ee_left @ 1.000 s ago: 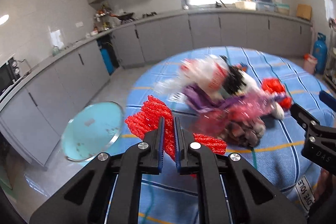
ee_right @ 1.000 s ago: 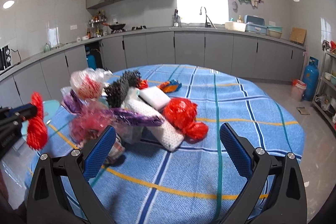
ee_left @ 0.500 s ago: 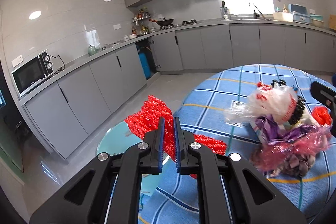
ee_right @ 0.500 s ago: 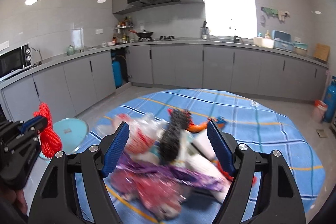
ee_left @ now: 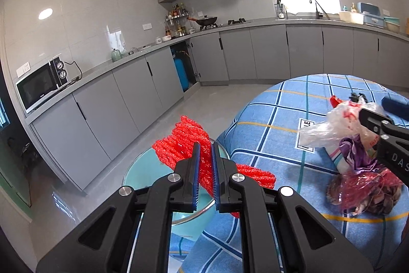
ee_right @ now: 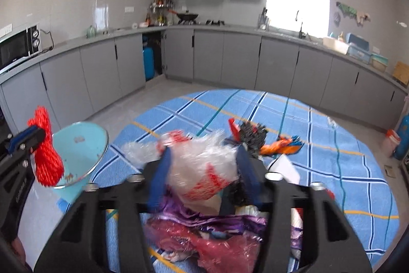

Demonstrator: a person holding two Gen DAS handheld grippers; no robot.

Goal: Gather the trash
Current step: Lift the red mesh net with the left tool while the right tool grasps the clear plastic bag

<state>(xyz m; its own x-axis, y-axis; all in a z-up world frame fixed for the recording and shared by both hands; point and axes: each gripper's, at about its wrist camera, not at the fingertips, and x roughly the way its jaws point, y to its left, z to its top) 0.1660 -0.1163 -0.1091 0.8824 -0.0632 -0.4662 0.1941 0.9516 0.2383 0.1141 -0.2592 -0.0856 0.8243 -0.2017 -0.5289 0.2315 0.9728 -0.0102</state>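
Left claw (ee_left: 204, 165): clenching a wad of red mesh netting (ee_left: 184, 142), its two blue-padded fingers pinching the net from both sides and carrying it over the floor beside the table edge.
Right claw (ee_right: 202, 170): closing its jaws around a clear plastic bag with red print (ee_right: 202, 170); the bag is sitting between the blue pads, though motion blur is hiding whether they are pressing it.
Trash pile: resting on the blue checked tablecloth (ee_right: 332, 157), with purple wrapping (ee_right: 204, 219) and a crumpled red film bag (ee_right: 219, 247) lying under the right claw, a black bristly piece (ee_right: 251, 132) and an orange and blue scrap (ee_right: 281, 146) lying just behind.
Bin: a light blue round bin (ee_right: 79, 145) is standing on the floor next to the table, below the red netting.
Surroundings: grey kitchen cabinets (ee_left: 268, 53) are running along the walls, and a microwave (ee_left: 41, 83) is sitting on the counter.
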